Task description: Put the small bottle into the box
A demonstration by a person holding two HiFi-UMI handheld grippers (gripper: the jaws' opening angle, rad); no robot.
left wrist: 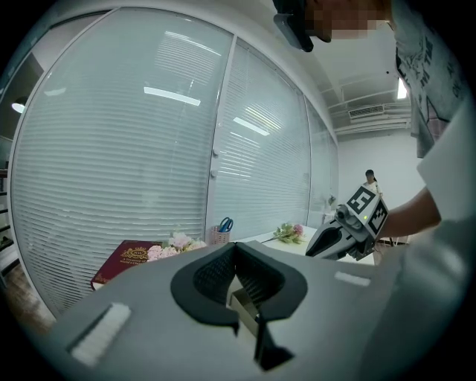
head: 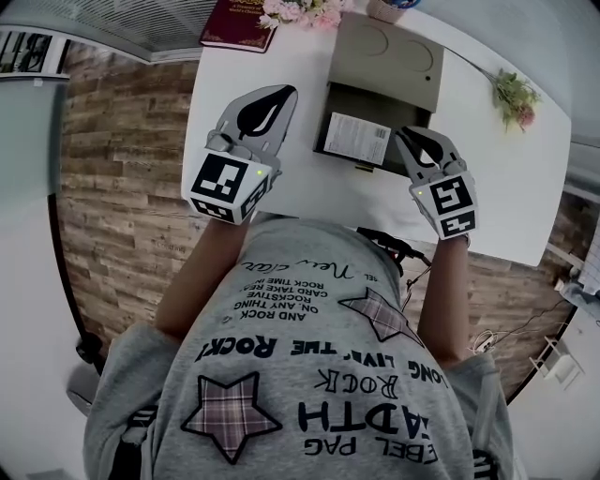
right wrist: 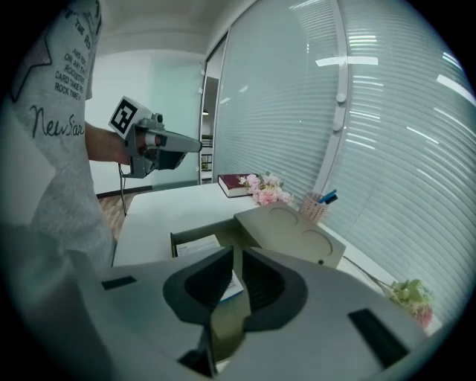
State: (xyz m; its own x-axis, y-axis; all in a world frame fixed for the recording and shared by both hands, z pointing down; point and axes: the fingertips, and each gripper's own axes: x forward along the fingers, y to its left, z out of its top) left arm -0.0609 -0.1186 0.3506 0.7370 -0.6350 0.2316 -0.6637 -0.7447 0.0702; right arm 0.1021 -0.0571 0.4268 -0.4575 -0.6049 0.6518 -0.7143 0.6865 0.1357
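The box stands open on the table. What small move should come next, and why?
Probably reach the right gripper to the lid and begin tipping it shut: a white-labelled item, likely the small bottle, already lies inside the box, the lid is folded back, and both this and the left gripper are empty.

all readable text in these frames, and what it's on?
"New Star": cursive on the person's T-shirt.
"AND ROCK", "ON, ANY THING": block print, same T-shirt.
Label in the box: too small to read.
Red book cover: gold print too blurred.
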